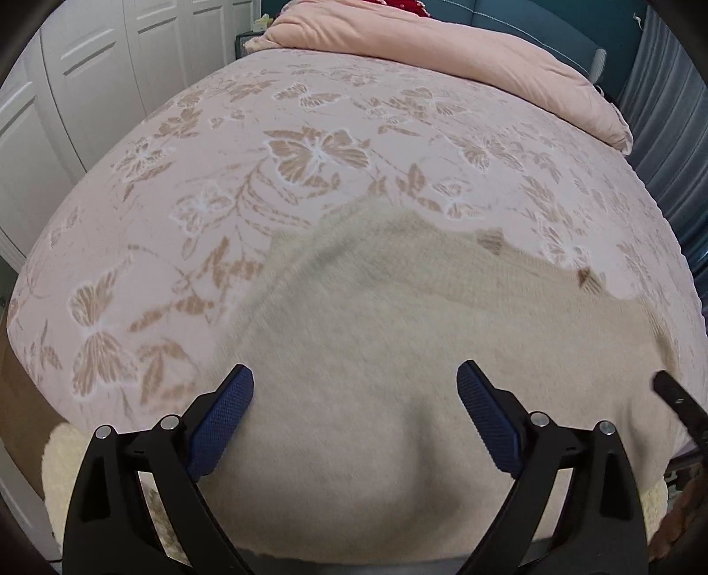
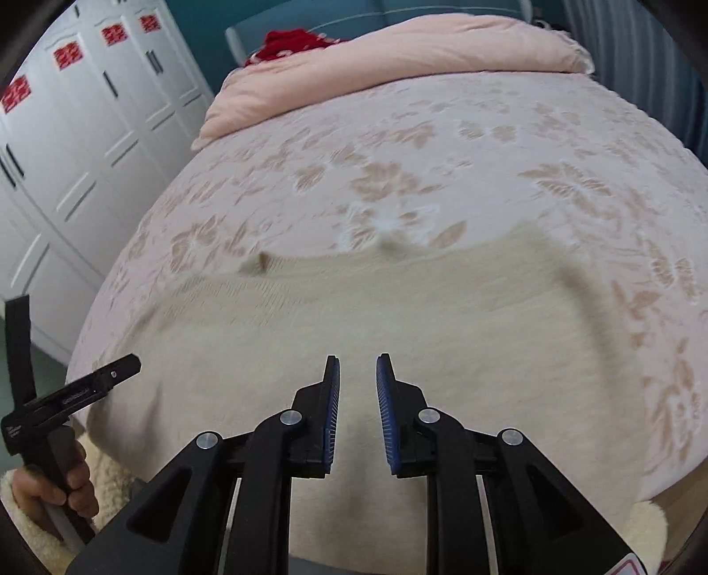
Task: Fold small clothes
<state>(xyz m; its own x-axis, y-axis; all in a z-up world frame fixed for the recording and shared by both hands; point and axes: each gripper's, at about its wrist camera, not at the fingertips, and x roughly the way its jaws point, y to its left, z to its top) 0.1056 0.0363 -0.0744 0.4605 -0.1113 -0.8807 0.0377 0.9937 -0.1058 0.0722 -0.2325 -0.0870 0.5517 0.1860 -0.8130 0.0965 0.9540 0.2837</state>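
Observation:
A cream knitted garment (image 1: 398, 318) lies spread on the bed near its front edge, with small brown details along its far edge. It also shows in the right wrist view (image 2: 376, 309), blurred. My left gripper (image 1: 354, 389) hovers over the garment's near part, jaws wide open and empty. My right gripper (image 2: 357, 376) is over the garment's near middle, jaws a narrow gap apart with nothing between them. The left gripper also shows at the left edge of the right wrist view (image 2: 75, 393), held by a hand.
The bed has a pink bedspread (image 1: 309, 146) with a butterfly pattern. A folded pink quilt (image 1: 464, 57) lies at the head, with a red item (image 2: 296, 42) behind it. White wardrobe doors (image 2: 79, 146) stand to the left. A fluffy cream cloth (image 1: 57, 464) hangs below the bed's front edge.

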